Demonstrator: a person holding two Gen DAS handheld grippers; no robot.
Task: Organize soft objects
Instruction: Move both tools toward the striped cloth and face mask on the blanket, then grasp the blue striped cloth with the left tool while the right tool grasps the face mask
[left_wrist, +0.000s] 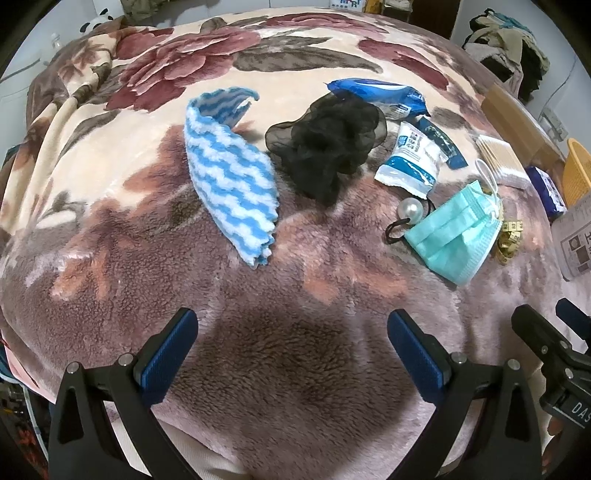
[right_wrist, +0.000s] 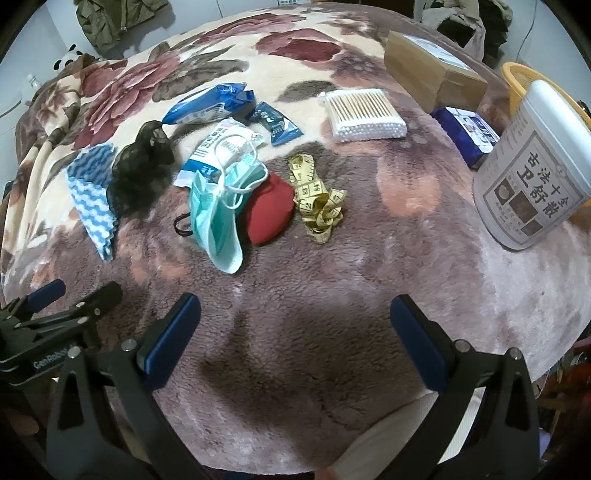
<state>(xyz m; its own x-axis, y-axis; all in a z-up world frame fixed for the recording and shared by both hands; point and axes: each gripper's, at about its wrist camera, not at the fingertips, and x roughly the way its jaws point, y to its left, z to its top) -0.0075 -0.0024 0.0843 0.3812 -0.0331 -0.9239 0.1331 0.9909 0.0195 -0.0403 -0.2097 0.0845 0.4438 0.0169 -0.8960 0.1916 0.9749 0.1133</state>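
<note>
Nearby, face mask (right_wrist: 216, 221) over red pouch (right_wrist: 269, 212), beside tape measure (right_wrist: 319, 201)

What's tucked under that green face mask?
Under the green face mask a red pouch pokes out, plus a black hair tie with a pearl. Anything else beneath is covered.
</note>
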